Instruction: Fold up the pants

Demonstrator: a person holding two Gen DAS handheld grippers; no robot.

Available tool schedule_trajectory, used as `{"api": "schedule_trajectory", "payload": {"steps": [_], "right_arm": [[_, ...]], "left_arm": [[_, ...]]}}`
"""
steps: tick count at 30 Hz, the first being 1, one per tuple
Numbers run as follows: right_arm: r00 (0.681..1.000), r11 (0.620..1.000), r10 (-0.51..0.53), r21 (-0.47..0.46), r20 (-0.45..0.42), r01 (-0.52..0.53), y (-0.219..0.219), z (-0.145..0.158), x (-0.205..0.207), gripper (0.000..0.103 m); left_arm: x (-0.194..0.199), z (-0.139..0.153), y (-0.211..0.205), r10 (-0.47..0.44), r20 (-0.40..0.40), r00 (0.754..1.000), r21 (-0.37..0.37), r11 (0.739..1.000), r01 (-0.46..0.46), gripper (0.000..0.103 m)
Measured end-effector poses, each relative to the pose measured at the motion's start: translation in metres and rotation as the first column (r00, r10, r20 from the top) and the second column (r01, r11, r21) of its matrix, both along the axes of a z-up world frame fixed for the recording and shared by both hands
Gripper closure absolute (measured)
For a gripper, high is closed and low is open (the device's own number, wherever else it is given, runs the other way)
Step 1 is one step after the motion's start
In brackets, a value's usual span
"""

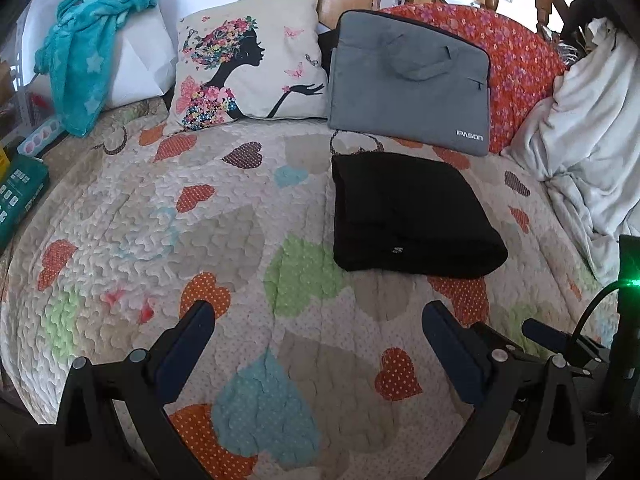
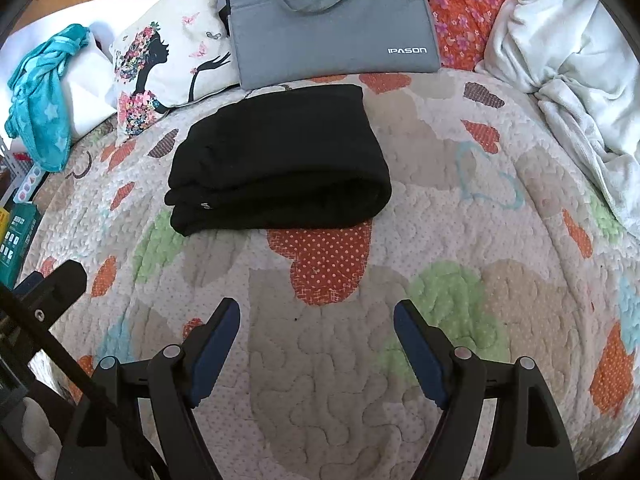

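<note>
Along the bed's left edge lie a green printed cardboard box (image 1: 18, 196) and, farther toward the head, a crumpled turquoise fleece blanket with pale stars (image 1: 86, 46) draped over a plain white pillow (image 1: 138, 62). Next to it a cream cushion printed with a black silhouette of a woman in flowers (image 1: 248, 60) leans at the head of the bed, and just right of that stands a grey fabric laptop bag marked IPASON (image 1: 408, 80), propped against an orange floral quilted cover (image 1: 516, 48). The black pants, folded into a thick rectangular bundle (image 2: 280, 158), rest flat on the heart-patterned quilted bedspread (image 1: 224, 216), in front of the laptop bag's lower edge and toward the head of the bed, with the fold's rounded edge facing the cameras. A rumpled white blanket (image 2: 576, 64) is heaped along the bed's right edge. The left hand-held gripper (image 1: 320, 320) hovers low over the bedspread near the foot edge, pointing toward the head, its blue-padded fingers spread wide and holding nothing, well short of the pants. The right hand-held gripper (image 2: 316, 316) sits beside it in the same forward-pointing pose, its fingers likewise parted and empty, near the pants but apart from them.
</note>
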State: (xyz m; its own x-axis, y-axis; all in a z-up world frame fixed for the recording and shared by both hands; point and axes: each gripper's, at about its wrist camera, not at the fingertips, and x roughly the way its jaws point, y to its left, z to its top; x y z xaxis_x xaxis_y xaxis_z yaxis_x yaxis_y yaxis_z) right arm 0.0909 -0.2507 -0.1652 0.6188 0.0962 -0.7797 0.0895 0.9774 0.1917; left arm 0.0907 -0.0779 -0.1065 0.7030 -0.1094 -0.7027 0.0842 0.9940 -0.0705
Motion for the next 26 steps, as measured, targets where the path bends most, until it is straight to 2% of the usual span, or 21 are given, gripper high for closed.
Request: {"api": "schedule_trajectory", "payload": {"steps": [26], "right_arm": [[1.000, 0.999, 0.021, -0.031, -0.017, -0.022, 0.008, -0.006, 0.003, 0.018]], "left_arm": [[0.009, -0.019, -0.002, -0.010, -0.082, 0.997, -0.001, 1.000, 0.010, 0.000]]}}
